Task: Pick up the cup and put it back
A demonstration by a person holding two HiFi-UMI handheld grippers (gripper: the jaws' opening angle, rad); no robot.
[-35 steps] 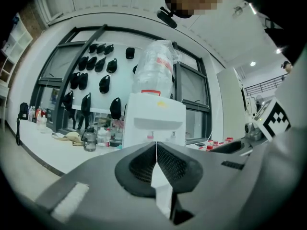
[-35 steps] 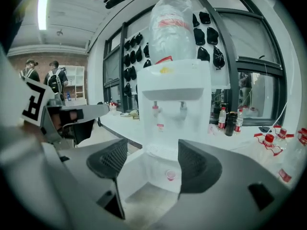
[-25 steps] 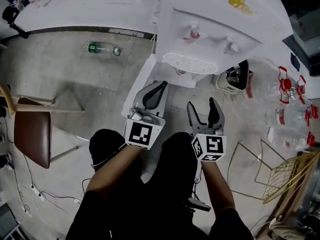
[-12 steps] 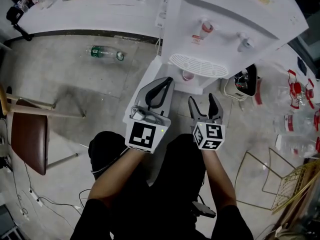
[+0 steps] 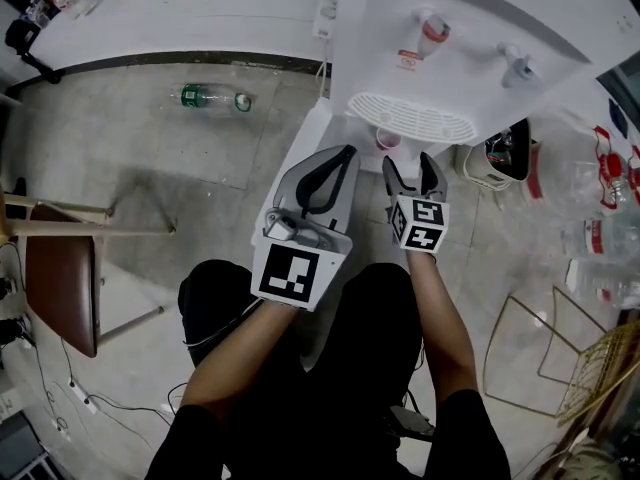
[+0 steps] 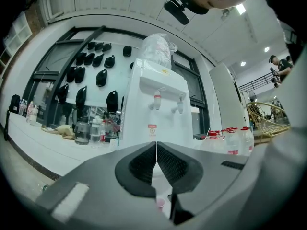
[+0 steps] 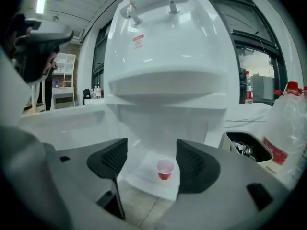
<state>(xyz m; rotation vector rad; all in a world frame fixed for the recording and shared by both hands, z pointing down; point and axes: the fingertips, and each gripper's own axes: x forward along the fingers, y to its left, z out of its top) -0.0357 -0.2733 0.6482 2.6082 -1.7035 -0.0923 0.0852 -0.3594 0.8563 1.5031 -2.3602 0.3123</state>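
A small red cup (image 5: 387, 140) stands upright on the white base under the drip tray (image 5: 410, 118) of a water dispenser (image 5: 470, 38). My right gripper (image 5: 416, 168) is open just short of the cup. In the right gripper view the cup (image 7: 164, 168) shows a little beyond the wide-spread right gripper (image 7: 151, 158), apart from both pads. My left gripper (image 5: 340, 156) hovers level to the left of it, shut with nothing held. In the left gripper view the left gripper (image 6: 156, 150) has its pads meeting, and the cup (image 6: 159, 204) peeks out below them.
A plastic bottle (image 5: 210, 98) lies on the floor at left, near a long white table (image 5: 180, 18). A brown chair (image 5: 60, 288) stands at far left. A dark bin (image 5: 500, 153), several water bottles (image 5: 600, 238) and a wire basket (image 5: 600, 368) crowd the right.
My right gripper has gone forward and down toward the dispenser's base, still open, and now sits close to the cup. The left gripper has hardly moved.
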